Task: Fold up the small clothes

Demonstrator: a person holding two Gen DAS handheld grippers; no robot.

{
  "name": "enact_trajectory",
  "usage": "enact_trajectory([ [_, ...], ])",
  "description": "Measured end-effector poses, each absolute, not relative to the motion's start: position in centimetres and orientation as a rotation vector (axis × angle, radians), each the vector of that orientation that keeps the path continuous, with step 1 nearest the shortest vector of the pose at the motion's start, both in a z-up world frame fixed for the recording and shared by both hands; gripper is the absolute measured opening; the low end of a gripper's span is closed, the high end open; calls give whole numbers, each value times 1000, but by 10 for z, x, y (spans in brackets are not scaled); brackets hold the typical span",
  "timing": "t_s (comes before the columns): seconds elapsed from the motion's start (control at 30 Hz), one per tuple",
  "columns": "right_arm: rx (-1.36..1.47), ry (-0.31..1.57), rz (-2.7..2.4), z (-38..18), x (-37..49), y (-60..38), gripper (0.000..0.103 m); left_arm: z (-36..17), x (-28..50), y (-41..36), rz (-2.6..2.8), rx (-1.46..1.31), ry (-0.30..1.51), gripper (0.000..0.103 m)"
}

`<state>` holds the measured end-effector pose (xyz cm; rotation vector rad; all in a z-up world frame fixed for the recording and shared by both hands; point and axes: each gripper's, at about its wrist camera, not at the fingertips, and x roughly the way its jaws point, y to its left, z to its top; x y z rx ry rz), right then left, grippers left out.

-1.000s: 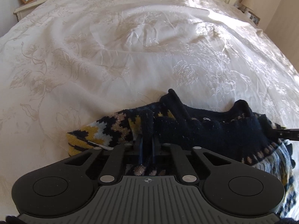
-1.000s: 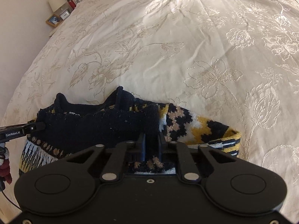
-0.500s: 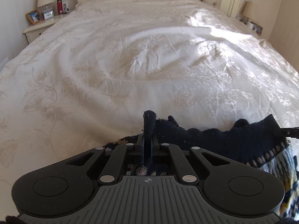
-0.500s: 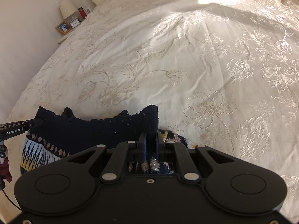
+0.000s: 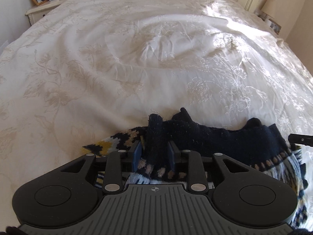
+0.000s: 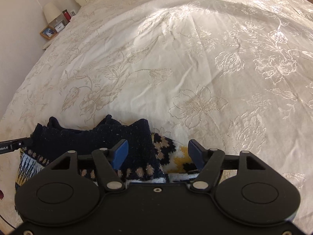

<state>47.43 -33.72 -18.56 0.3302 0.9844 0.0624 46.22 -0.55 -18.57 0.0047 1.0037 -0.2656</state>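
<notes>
Lying doubled on the bed [image 5: 137, 62], the sweater [image 5: 215, 137] looks partly folded; left gripper [image 5: 153, 153] narrowly spread around its edge, right gripper [image 6: 157, 151] wide.

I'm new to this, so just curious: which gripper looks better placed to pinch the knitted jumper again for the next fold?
Probably the left gripper. Its half-open fingers closely flank a raised navy ridge of the patterned knit jumper, while the right gripper gapes wide over flatter fabric.
</notes>
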Motion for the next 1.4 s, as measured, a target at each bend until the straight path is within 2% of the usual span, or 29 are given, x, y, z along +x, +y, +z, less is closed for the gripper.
enact_trajectory([
  [0.1, 358, 955, 51, -172, 457, -340, 76, -173, 442, 4, -260, -30, 1001, 38],
  [0.3, 376, 954, 70, -157, 418, -325, 83, -175, 394, 13, -257, -18, 1069, 38],
  [0.6, 347, 1040, 138, -167, 362, -279, 87, -198, 349, 18, -195, -34, 1205, 38],
  [1.03, 290, 1160, 15, -199, 337, -282, 88, -219, 343, 15, -173, 39, 1276, 39],
  [1.1, 285, 1182, -24, -203, 338, -286, 92, -219, 345, 14, -175, 44, 1281, 39],
  [1.4, 346, 1208, -76, -217, 326, -302, 96, -225, 349, 11, -173, 50, 1304, 42],
])
